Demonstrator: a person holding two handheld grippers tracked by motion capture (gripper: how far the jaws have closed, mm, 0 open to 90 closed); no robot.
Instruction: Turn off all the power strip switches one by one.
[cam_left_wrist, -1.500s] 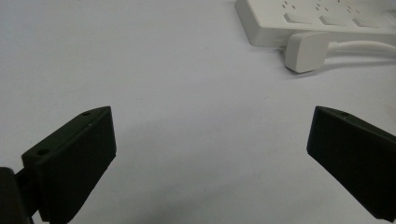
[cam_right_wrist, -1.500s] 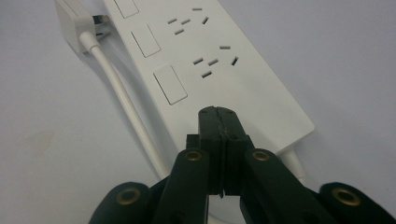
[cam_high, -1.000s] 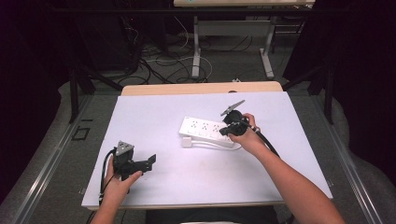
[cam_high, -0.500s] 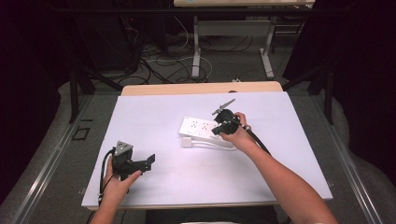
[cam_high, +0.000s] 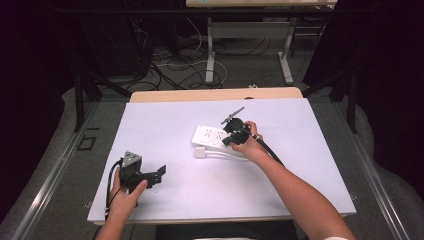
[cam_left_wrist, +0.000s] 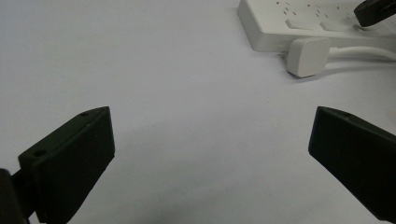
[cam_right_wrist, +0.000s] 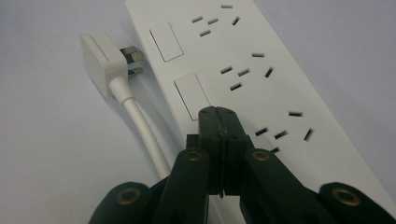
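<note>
A white power strip (cam_high: 214, 136) (cam_right_wrist: 243, 60) (cam_left_wrist: 299, 21) with several sockets and rocker switches lies near the table's middle. Its white plug (cam_high: 201, 152) (cam_right_wrist: 100, 63) (cam_left_wrist: 308, 56) lies loose beside it on its white cable (cam_right_wrist: 142, 126). My right gripper (cam_high: 231, 134) (cam_right_wrist: 218, 116) is shut with nothing between its jaws, the tips just above the strip next to a rocker switch (cam_right_wrist: 191, 95). My left gripper (cam_high: 159, 173) (cam_left_wrist: 210, 154) rests open near the table's front left, jaws wide apart, pointing toward the strip, nothing between them.
The white table top (cam_high: 165, 125) ends in a wooden strip (cam_high: 215, 94) at the back. Beyond it stand desk legs (cam_high: 210, 55) and loose floor cables (cam_high: 165, 65). A black cable (cam_high: 272, 152) trails from the right gripper along the forearm.
My right gripper has moved left and slightly down over the power strip, from its right end toward its middle. The left gripper has stayed put.
</note>
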